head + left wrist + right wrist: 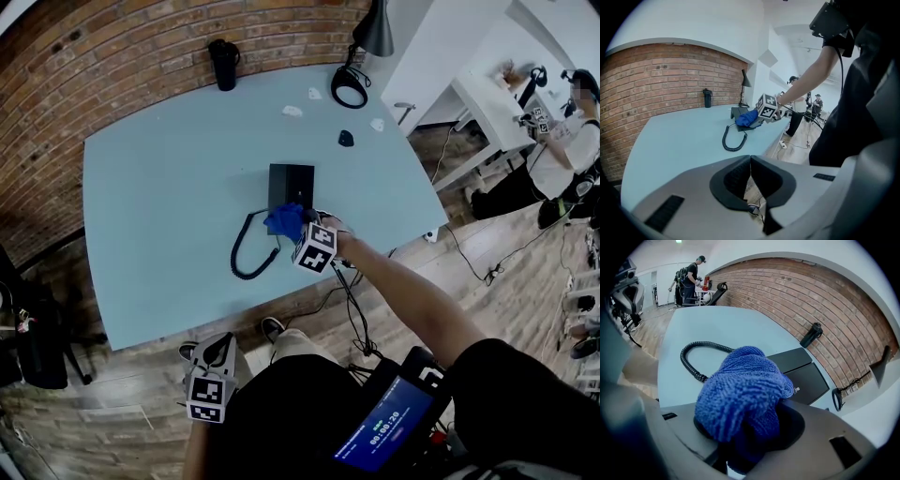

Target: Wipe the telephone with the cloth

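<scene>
The black telephone (290, 185) lies in the middle of the pale blue table (159, 187), its coiled cord (246, 251) looping toward the near edge. My right gripper (298, 228) is shut on a blue cloth (285, 218) that rests on the phone's near end. In the right gripper view the cloth (740, 394) bulges from the jaws, with the phone (801, 373) right behind it. My left gripper (217, 361) hangs below the table's near edge, away from the phone, its jaws closed with nothing in them. The left gripper view shows phone and cloth (747, 118) far off.
A black flask (223, 64) stands at the table's far edge. A desk lamp (361, 56) rises at the far right corner, with small scraps (293, 112) and a dark mouse-like object (345, 138) near it. Cables (349, 300) hang off the near edge. People work at white desks (487, 103) on the right.
</scene>
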A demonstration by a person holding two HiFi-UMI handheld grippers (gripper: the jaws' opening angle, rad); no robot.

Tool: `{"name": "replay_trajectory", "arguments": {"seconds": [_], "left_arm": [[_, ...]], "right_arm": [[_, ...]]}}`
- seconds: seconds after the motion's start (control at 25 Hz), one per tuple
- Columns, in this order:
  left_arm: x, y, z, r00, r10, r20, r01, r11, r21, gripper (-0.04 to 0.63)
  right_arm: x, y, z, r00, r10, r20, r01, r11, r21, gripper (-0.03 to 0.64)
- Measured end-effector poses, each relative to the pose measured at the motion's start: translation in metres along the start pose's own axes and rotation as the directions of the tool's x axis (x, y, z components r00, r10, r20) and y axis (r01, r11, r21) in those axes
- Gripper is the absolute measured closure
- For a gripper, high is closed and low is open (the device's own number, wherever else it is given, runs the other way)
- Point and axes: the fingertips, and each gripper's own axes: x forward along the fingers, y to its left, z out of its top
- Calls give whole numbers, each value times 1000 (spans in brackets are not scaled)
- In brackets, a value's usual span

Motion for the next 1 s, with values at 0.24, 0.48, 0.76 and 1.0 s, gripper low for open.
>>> {"name": "replay_trajectory", "arguments": {"seconds": [0.24, 0.48, 0.76, 1.0], "left_arm": [[-1, 2, -2, 1000, 8, 2, -8, 1000, 0, 572], [2, -2, -2, 1000, 9, 14, -10, 1000, 16, 572], [14, -9, 15, 998, -5, 57, 1, 998, 61, 572], [21, 2, 39, 992, -6, 125, 0, 999, 44, 572]], "right_arm": [[1, 18, -6, 1000, 28, -6, -28, 1000, -2, 413], [-2, 67, -20, 979, 184, -87, -183, 983, 23, 413], [-28, 102, -30, 991, 132, -27, -132, 991, 27, 414], [-106, 98, 42, 942, -25, 335, -93, 939, 332, 433]]}}
